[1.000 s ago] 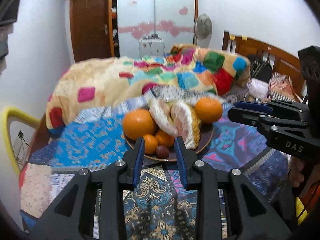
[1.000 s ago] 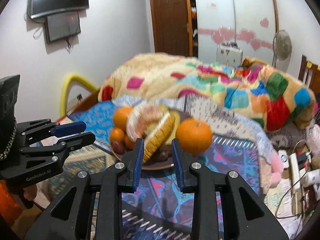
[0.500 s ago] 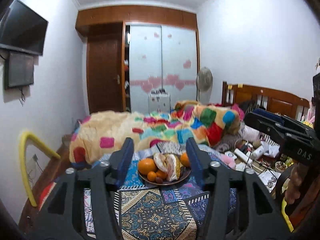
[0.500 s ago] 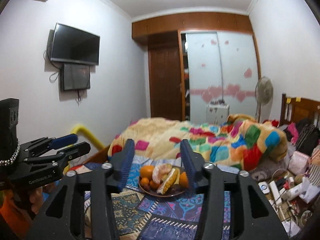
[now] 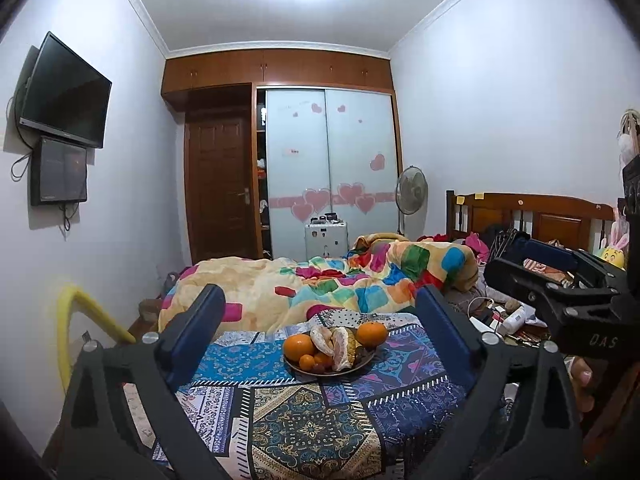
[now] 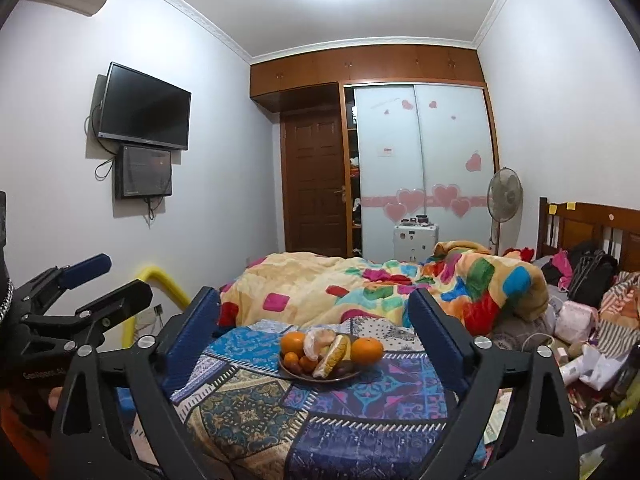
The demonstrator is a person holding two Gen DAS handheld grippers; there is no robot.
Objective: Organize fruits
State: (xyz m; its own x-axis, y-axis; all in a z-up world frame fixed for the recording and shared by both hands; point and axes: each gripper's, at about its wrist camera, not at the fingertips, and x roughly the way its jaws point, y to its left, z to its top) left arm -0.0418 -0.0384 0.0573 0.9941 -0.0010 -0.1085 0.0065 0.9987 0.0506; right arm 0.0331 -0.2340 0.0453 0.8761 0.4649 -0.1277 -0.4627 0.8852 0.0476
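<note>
Left wrist view showed the plate (image 5: 362, 361) of fruit sitting on the patchwork cloth (image 5: 312, 412), well ahead of both tools: a large orange (image 5: 299, 346), another orange (image 5: 372, 333), peeled pomelo segments (image 5: 340, 344). The left gripper (image 5: 320, 316) and right gripper (image 6: 314, 312) were both spread wide, holding nothing. A good approach probably meant closing in level on one outer orange first.
</note>
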